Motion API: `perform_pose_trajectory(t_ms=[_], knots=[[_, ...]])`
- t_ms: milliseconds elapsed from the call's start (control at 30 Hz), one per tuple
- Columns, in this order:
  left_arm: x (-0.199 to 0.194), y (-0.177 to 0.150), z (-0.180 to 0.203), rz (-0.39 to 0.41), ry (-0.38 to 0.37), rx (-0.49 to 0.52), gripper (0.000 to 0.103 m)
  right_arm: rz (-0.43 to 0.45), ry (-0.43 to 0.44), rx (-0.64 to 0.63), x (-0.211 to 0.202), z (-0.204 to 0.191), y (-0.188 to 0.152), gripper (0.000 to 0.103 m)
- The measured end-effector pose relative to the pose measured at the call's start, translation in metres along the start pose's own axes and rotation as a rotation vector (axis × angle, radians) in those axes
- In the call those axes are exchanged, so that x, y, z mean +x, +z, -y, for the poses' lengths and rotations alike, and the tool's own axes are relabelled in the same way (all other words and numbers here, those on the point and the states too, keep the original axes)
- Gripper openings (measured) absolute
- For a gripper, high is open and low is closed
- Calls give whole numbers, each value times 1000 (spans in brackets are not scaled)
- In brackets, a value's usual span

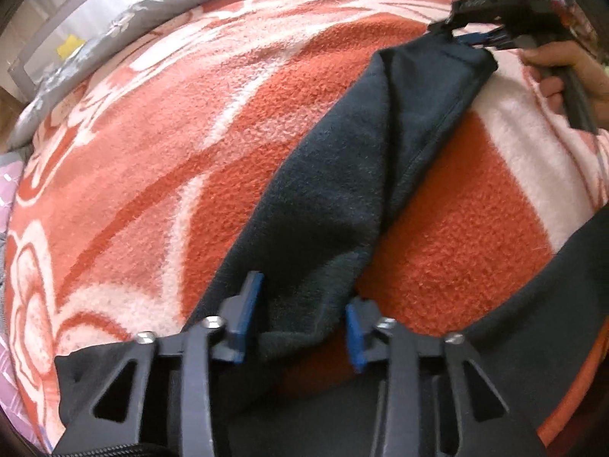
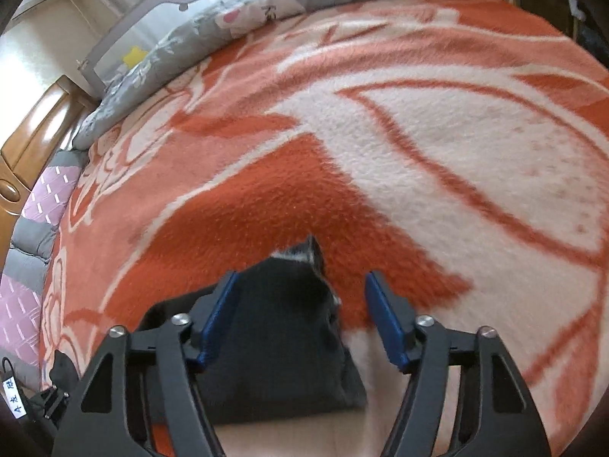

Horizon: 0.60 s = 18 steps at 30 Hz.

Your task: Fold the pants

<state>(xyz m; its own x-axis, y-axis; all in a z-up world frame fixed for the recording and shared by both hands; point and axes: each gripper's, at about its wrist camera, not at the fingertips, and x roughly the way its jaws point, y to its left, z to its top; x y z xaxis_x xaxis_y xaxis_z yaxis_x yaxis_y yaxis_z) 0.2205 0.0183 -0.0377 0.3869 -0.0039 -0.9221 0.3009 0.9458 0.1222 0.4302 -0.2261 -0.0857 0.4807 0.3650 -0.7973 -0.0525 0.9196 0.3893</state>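
I see the pants (image 1: pixel 342 175), dark fuzzy fleece, lying as a long band across the orange-and-white plush blanket (image 1: pixel 160 160) on the bed, running from the bottom centre of the left wrist view up to the upper right. My left hand-held gripper (image 1: pixel 304 316) sits at the bottom of that view with its blue pads wide apart, straddling the near end of the band; nothing is pinched between them. At the upper right, the right hand-held gripper (image 1: pixel 472 36) is at the far end of the pants, with a bare hand (image 1: pixel 563 72) on its handle.

In the right wrist view, the right hand-held gripper (image 2: pixel 300 320) is also spread wide, both pads clear. A blunt, wedge-shaped end of the pants (image 2: pixel 281 335) lies between the fingers, nearer the left pad; I cannot tell whether it touches. A grey printed quilt (image 2: pixel 266 0) bunches along the top edge.
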Motion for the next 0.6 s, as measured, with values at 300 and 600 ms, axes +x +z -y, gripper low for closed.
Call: perform_pose_trajectory(t_ms=[300, 600], knots=[[-32, -4, -14, 74, -108, -48, 7, 108, 119, -77, -54, -4, -17, 9], [-56, -29, -19, 96, -127, -73, 6, 139, 159, -124, -114, -1, -51, 8]])
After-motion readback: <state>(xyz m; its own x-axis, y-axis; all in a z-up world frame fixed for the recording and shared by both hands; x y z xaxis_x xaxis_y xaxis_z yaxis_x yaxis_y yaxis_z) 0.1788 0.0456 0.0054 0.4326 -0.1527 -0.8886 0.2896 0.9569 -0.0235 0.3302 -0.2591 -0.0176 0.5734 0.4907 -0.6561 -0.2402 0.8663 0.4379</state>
